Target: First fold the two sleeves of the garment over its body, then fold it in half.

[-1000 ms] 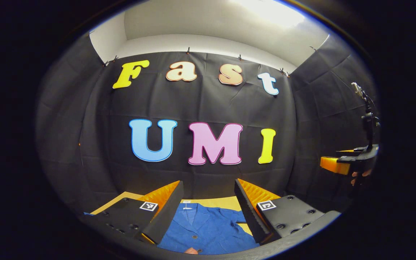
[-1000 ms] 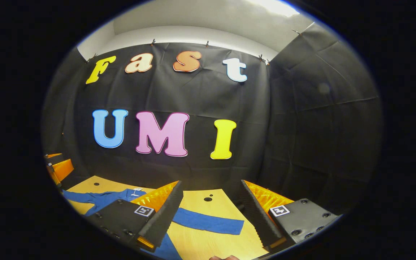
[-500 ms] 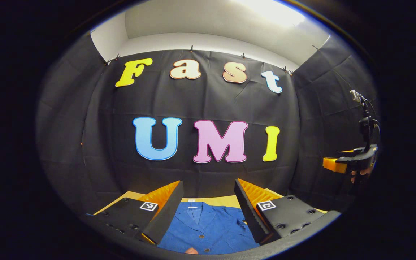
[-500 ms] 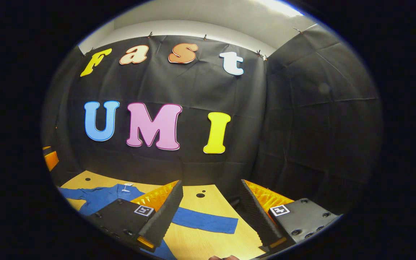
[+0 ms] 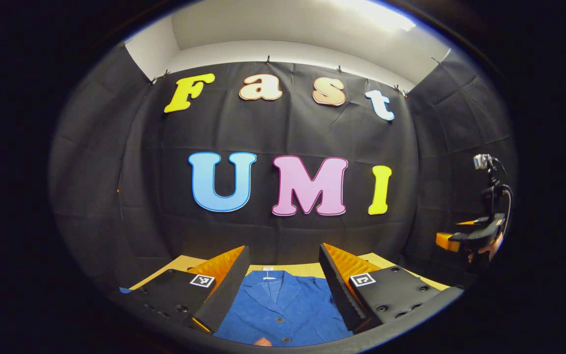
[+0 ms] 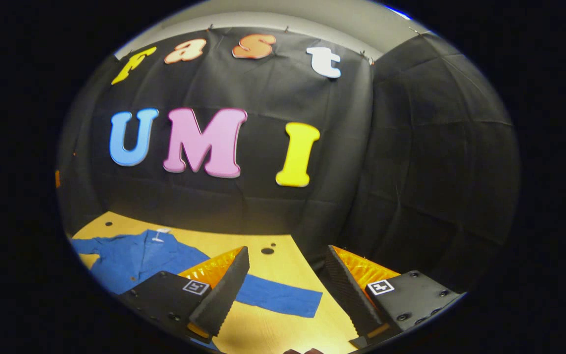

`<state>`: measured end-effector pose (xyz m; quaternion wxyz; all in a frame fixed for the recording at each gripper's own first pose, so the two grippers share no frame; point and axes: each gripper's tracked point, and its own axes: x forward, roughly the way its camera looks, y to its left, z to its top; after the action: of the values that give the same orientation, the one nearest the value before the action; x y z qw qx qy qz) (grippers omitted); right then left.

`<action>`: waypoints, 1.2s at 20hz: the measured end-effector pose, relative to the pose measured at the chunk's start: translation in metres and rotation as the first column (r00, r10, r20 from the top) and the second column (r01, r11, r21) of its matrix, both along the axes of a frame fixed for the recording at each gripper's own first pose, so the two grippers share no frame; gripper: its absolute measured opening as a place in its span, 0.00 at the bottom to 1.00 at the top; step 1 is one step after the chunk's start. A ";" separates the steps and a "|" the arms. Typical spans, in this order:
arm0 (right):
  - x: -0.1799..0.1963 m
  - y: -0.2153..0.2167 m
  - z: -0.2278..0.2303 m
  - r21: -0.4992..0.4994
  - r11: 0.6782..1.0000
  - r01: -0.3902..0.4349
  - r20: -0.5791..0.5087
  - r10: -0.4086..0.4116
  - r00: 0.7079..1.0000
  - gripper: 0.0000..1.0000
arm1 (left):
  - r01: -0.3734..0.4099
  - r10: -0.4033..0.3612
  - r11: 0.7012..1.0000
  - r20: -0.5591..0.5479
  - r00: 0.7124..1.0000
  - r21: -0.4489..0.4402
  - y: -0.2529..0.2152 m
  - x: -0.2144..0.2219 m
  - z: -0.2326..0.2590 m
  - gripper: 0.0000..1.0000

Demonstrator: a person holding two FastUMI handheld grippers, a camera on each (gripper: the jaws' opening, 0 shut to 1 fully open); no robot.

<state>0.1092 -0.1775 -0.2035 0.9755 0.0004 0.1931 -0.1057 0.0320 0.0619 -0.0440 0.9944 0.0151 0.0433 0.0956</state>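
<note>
Step check: nothing folded yet by the look of it, so probably right at the start, lining up for sleeve number one.

Nearest in the left gripper view: left tool, spread wide, gripping nothing, hanging over the button front of the blue garment. Lies flat and face up on the wooden counter, collar and little tag pointing toward the back wall.

Same story in the right gripper view: right tool, released, nothing between the fingers, hovering above one long sleeve. Runs straight out sideways from the body across bare counter, cuff end lying roughly below the gap in the fingers. Further off on the far side of the garment, the other sleeve, also stretched outward, not on the body.

Way out at the edge of the left gripper view, a hand holding the right tool up off the counter.

Next move, best guess: drop the right tool onto that cuff, pinch the cloth, lift a little, carry across onto the chest. Calls for a low, shallow approach, thin fabric flat on wood being tricky to bite. Worth watching for dragging the whole garment along.

Containers: none to report, just cloth straight on the counter.
</note>
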 end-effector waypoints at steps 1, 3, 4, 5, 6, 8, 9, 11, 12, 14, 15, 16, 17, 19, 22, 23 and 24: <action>0.006 -0.004 -0.022 0.033 0.999 0.003 -0.029 -0.002 1.000 0.92 | -0.012 0.012 1.000 0.002 1.000 0.006 0.001 0.002 0.002 0.82; 0.016 -0.017 -0.063 0.087 0.995 0.040 -0.105 -0.031 0.994 0.92 | -0.030 0.030 0.999 0.001 1.000 0.020 0.002 0.009 0.004 0.82; 0.022 -0.025 -0.084 0.106 0.992 0.063 -0.136 -0.048 0.990 1.00 | -0.033 0.033 0.999 -0.003 0.999 0.023 0.000 0.012 0.004 0.82; 0.027 -0.035 -0.105 0.113 0.990 0.087 -0.171 -0.067 0.983 1.00 | -0.039 0.039 0.999 -0.013 0.999 0.025 -0.001 0.016 0.001 0.82; 0.028 -0.043 -0.127 0.128 0.985 0.112 -0.215 -0.083 0.973 1.00 | -0.047 0.048 0.999 -0.025 0.999 0.026 -0.002 0.020 -0.002 0.82; 0.032 -0.056 -0.159 0.172 0.974 0.151 -0.274 -0.100 0.957 1.00 | -0.073 0.074 0.997 -0.055 0.996 0.026 -0.002 0.028 -0.008 0.82; 0.034 -0.063 -0.174 0.178 0.970 0.164 -0.300 -0.106 0.948 1.00 | -0.087 0.088 0.996 -0.066 0.994 0.025 -0.003 0.033 -0.012 0.82; 0.033 -0.074 -0.206 0.173 0.971 0.168 -0.356 -0.097 0.929 1.00 | -0.106 0.107 0.994 -0.091 0.990 0.017 -0.009 0.042 -0.019 0.82; 0.030 -0.076 -0.222 0.184 0.968 0.174 -0.395 -0.089 0.914 1.00 | -0.114 0.115 0.993 -0.107 0.988 0.017 -0.012 0.047 -0.022 0.82; 0.025 -0.084 -0.247 0.214 0.955 0.204 -0.451 -0.088 0.888 0.93 | -0.134 0.136 0.991 -0.132 0.982 0.026 -0.015 0.055 -0.030 0.82; 0.021 -0.088 -0.256 0.222 0.950 0.222 -0.471 -0.095 0.877 1.00 | -0.145 0.147 0.989 -0.137 0.980 0.029 -0.018 0.058 -0.031 0.82; 0.018 -0.092 -0.262 0.233 0.943 0.237 -0.484 -0.099 0.869 0.93 | -0.152 0.154 0.988 -0.140 0.978 0.030 -0.020 0.061 -0.033 0.82; 0.017 -0.094 -0.270 0.246 0.937 0.248 -0.493 -0.099 0.864 0.92 | -0.155 0.157 0.988 -0.141 0.977 0.028 -0.025 0.064 -0.035 0.82; 0.014 -0.093 -0.283 0.271 0.926 0.263 -0.522 -0.088 0.848 0.89 | -0.155 0.157 0.988 -0.153 0.976 0.028 -0.032 0.068 -0.042 0.82; 0.008 -0.091 -0.288 0.272 0.923 0.271 -0.526 -0.093 0.845 0.88 | -0.143 0.147 0.989 -0.162 0.976 0.036 -0.041 0.073 -0.041 0.82; 0.011 -0.093 -0.294 0.264 0.925 0.272 -0.533 -0.095 0.841 0.89 | -0.139 0.144 0.989 -0.157 0.977 0.040 -0.044 0.075 -0.039 0.82; 0.006 -0.092 -0.292 0.244 0.934 0.260 -0.538 -0.093 0.838 0.98 | -0.135 0.140 0.990 -0.151 0.979 0.044 -0.046 0.076 -0.036 0.82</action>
<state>0.1156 -0.2699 -0.4958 0.8609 0.1414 0.4616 -0.1609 0.1083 0.0164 -0.0803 0.9787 0.0361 0.1191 0.1634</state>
